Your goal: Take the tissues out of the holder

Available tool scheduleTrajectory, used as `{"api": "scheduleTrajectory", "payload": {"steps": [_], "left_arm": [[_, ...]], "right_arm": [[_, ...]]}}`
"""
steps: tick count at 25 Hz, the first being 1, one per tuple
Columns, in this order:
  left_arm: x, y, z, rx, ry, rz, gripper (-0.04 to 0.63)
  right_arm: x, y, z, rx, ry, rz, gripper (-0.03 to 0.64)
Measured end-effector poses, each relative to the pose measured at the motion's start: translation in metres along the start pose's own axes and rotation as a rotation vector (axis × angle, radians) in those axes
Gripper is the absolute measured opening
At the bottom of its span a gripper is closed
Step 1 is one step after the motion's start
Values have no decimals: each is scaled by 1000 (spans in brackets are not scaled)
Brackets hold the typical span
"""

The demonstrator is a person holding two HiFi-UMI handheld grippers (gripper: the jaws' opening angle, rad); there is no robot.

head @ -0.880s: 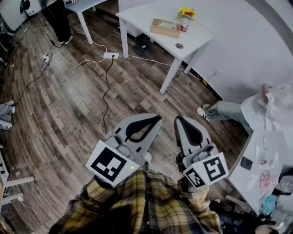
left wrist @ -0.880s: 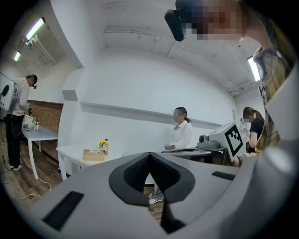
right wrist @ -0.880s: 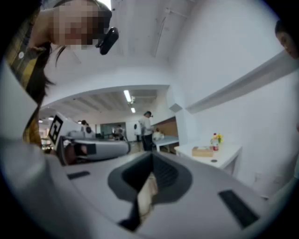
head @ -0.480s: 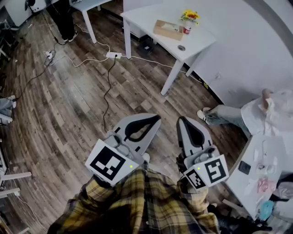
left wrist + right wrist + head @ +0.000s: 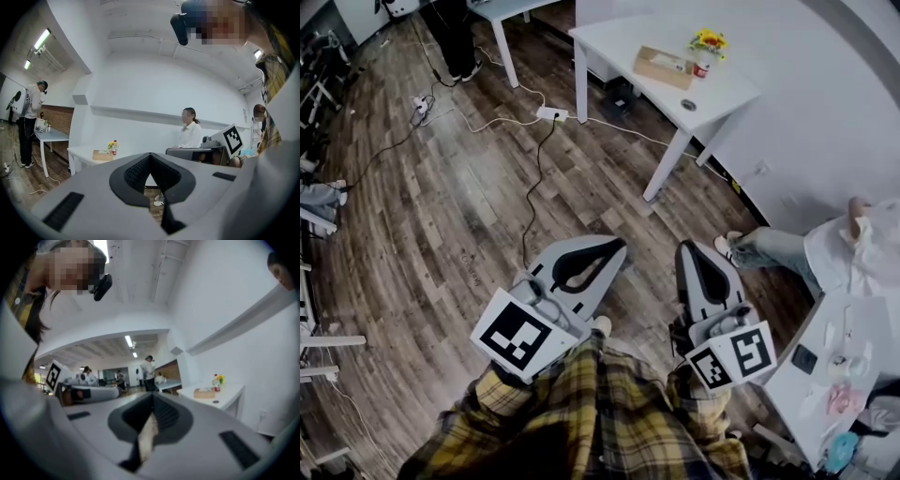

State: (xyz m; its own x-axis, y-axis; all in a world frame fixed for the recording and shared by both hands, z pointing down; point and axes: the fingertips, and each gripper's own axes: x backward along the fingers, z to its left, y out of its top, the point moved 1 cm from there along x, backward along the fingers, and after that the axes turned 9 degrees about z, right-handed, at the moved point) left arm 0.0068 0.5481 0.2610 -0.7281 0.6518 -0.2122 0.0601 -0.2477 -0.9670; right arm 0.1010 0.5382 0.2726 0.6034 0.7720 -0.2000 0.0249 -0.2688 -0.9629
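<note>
Pose: grey left hand-held gripper (image 5: 622, 244) and grey right hand-held gripper (image 5: 683, 247) held at waist, pointing forward | Jaws: both closed, holding nothing | Count: two grippers, one tan cardboard tissue holder (image 5: 664, 67)

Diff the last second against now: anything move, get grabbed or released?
Only the view drifted: the white table with the tissue holder on it slid right in the head view. Nothing grabbed or released. Left gripper and right gripper stay shut, side by side above the wooden floor.
</note>
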Motion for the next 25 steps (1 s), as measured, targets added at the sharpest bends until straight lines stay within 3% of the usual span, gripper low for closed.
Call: {"api": "scheduleTrajectory", "payload": {"steps": [11,25], "left_arm": [[-13,-1,57,26,12,11,14],[-63,49,214,-27,-45,-9,15]], "right_arm": [[-53,3,-11,-22,3,26,12],[-192,48,-42,-25,-91,-11,12]]}}
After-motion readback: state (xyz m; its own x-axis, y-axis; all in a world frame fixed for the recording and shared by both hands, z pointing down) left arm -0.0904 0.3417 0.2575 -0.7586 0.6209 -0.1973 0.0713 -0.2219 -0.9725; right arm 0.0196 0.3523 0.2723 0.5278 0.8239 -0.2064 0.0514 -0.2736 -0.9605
